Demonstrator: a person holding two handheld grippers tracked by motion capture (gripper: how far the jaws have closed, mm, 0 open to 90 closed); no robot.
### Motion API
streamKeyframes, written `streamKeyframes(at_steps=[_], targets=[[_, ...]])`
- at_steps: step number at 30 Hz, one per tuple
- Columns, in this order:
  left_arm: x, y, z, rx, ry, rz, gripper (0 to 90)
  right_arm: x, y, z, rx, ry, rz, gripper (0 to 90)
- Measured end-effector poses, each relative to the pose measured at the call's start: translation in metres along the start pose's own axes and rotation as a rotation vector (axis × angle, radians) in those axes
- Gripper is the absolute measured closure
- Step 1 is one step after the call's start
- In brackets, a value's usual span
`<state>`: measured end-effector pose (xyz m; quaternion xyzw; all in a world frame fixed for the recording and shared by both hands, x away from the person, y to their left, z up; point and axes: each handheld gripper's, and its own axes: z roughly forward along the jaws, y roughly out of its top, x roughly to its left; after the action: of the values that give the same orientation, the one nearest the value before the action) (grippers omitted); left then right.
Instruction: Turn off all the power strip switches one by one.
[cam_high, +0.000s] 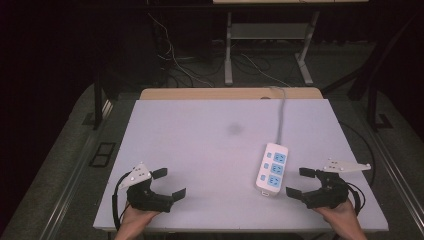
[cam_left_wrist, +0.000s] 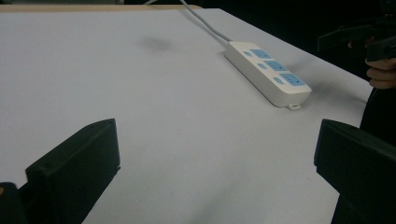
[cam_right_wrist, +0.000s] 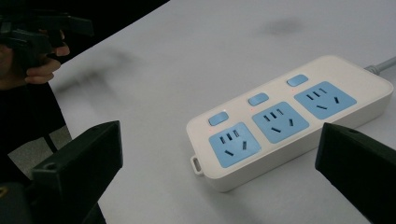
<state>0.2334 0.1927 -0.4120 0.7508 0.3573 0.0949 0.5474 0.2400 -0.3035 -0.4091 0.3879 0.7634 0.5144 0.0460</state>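
We count one power strip (cam_high: 271, 169) with three blue sockets and three blue switches, one table (cam_high: 200, 150), one dark smudge (cam_high: 234, 129), and two grippers: left (cam_high: 170, 184), right (cam_high: 299, 182).

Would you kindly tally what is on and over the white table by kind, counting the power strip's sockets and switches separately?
Power strip: 1
Blue sockets on it, e.g.: 3
Blue switches on it, e.g.: 3
Grey cable from the strip: 1
Handheld grippers, left gripper and right gripper, both open: 2
Total: 10
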Motion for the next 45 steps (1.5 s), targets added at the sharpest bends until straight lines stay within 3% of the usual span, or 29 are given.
streamKeyframes(at_steps=[12,37,45], targets=[[-0.001,-0.001,0.002,0.024,-0.006,0.000,0.0,-0.001,0.000,-0.001,0.002,0.002,0.005,0.5],[0.000,-0.002,0.007,0.048,-0.033,0.007,0.0,0.001,0.005,0.004,0.068,-0.017,0.007,0.6],[-0.001,-0.002,0.007,0.046,-0.037,0.006,0.0,0.002,0.011,0.005,0.098,-0.019,-0.013,0.5]])
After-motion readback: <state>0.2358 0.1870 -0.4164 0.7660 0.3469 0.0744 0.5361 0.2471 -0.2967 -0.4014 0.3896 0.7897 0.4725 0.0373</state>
